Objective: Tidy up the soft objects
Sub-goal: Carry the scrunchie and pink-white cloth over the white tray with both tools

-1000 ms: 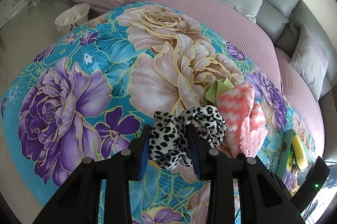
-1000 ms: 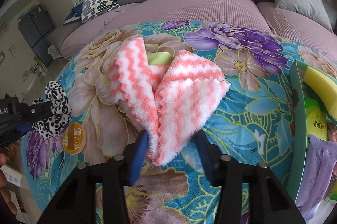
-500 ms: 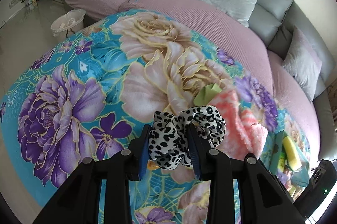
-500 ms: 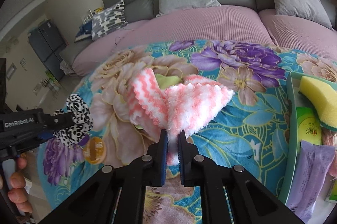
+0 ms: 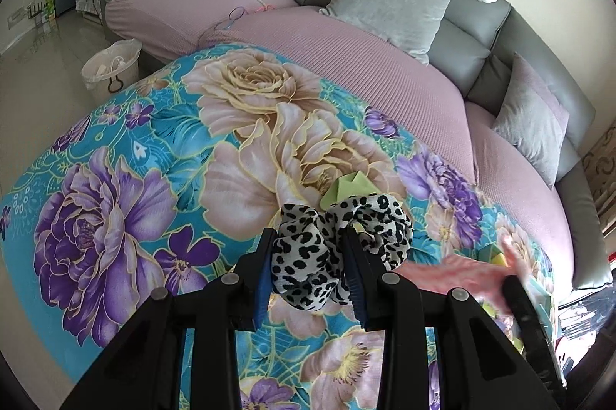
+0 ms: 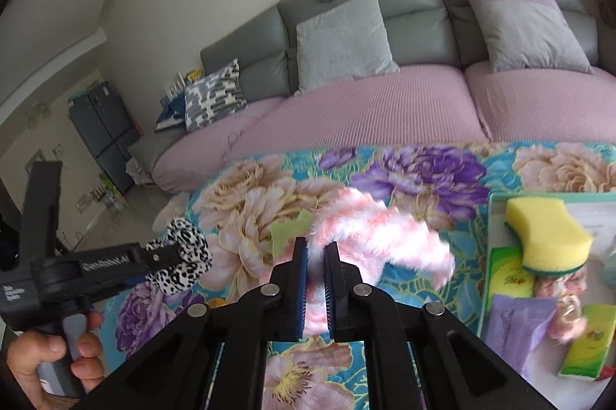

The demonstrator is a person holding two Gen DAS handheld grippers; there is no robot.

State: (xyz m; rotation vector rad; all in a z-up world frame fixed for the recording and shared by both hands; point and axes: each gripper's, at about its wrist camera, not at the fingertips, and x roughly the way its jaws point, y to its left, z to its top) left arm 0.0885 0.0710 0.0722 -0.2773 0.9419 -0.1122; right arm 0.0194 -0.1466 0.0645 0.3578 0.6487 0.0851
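My left gripper (image 5: 308, 248) is shut on a black-and-white leopard-print scrunchie (image 5: 338, 248) and holds it above the floral cloth (image 5: 154, 148); the scrunchie also shows in the right wrist view (image 6: 184, 263). My right gripper (image 6: 315, 252) is shut on a pink-and-white fluffy cloth (image 6: 385, 233), lifted off the table and blurred; the cloth shows in the left wrist view (image 5: 462, 275) at lower right. A light green cloth (image 5: 346, 186) lies flat on the floral cloth beyond the scrunchie, also visible in the right wrist view (image 6: 285, 233).
A green tray (image 6: 496, 196) at the right holds a yellow sponge (image 6: 546, 236), a purple packet (image 6: 516, 329) and green packets. A small orange disc (image 6: 217, 303) lies on the floral cloth. A grey-and-pink sofa (image 5: 385, 63) with cushions curves behind. A white bin (image 5: 111, 63) stands on the floor.
My right gripper closed on the pink-and-white cloth and lifted it off the table, uncovering the green cloth. My left gripper rose slightly, still holding the scrunchie.
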